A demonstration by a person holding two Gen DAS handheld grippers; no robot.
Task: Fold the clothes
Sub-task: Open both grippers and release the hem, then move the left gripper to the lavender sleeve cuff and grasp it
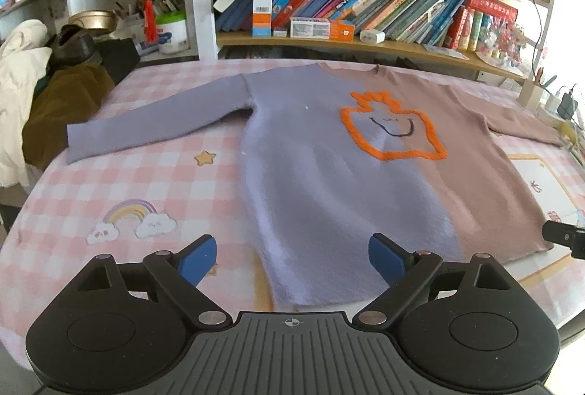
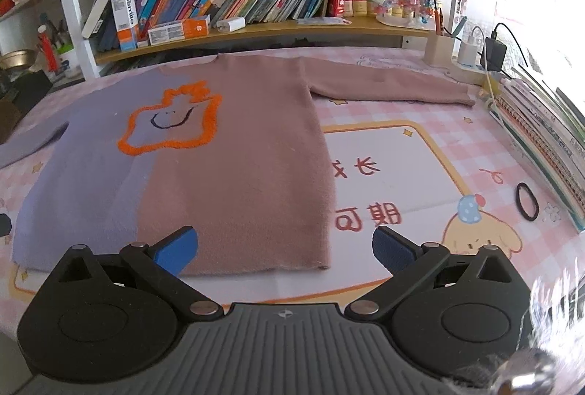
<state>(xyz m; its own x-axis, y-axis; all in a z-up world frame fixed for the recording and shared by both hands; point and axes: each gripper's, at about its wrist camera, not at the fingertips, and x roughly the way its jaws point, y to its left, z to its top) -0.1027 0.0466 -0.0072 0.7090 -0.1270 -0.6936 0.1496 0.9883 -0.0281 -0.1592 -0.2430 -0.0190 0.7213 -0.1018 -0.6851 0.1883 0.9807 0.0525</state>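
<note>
A long-sleeved sweater (image 1: 329,183), lilac on one half and dusty pink on the other with an orange outlined smiling shape on the chest, lies flat and face up on the table, both sleeves spread out. My left gripper (image 1: 292,254) hovers open above the lilac hem with nothing between its blue pads. In the right wrist view the same sweater (image 2: 226,175) fills the middle, and my right gripper (image 2: 285,248) stands open over the pink hem corner, holding nothing. The lilac sleeve (image 1: 153,124) reaches left; the pink sleeve (image 2: 391,84) reaches right.
A pink checked tablecloth (image 1: 120,175) with cartoon prints covers the table. A heap of clothes (image 1: 44,102) sits at the left edge. Bookshelves (image 1: 365,11) stand behind. A black hair tie (image 2: 527,201), stacked notebooks (image 2: 548,139) and chargers (image 2: 486,55) lie at the right.
</note>
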